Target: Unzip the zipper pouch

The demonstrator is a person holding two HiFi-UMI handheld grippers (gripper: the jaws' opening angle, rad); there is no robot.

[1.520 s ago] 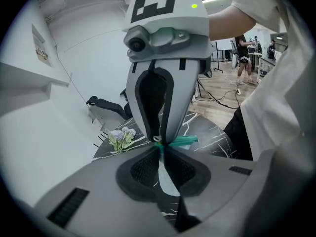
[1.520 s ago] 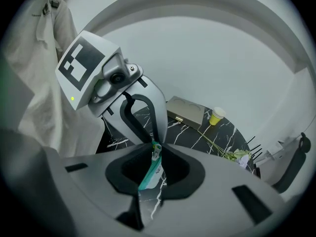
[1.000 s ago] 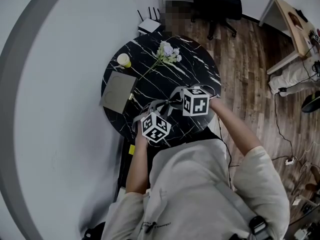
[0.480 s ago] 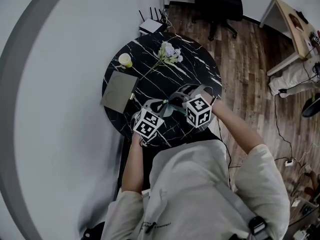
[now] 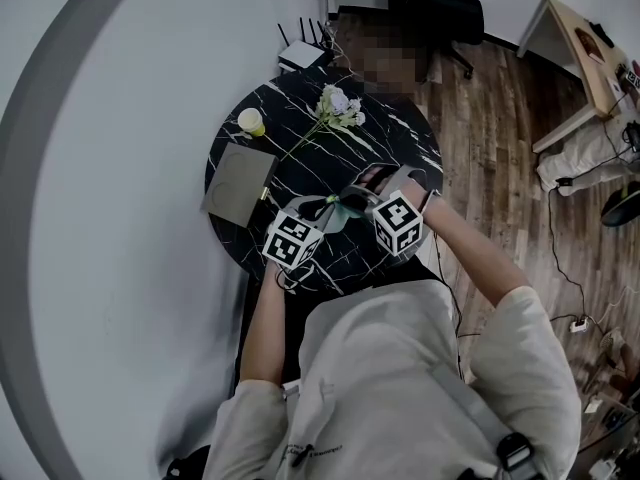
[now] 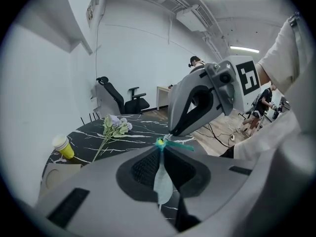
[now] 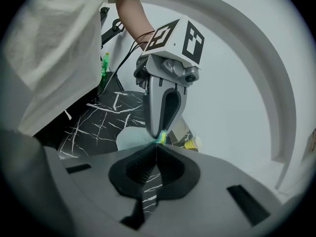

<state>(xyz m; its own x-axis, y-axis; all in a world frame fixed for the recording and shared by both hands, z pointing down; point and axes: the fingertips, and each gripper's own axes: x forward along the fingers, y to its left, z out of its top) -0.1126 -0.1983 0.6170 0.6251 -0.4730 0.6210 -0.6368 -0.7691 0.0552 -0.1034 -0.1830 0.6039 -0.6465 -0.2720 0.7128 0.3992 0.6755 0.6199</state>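
1. The right gripper filled the bottom of the frame. Its jaws were pressed together, and the tips pinched the teal-and-yellow zipper pull just below centre.
2. The left gripper reached down from the upper centre with its marker cube on top. Its jaw tips were drawn together on the edge of the zipper pouch, right beside the pull.
3. The pale teal pouch spread to the left of the pull, in front of the black marble table.
4. A yellow cup stood right of centre.
5. A bare arm crossed the top, and a pale shirt covered the upper left.
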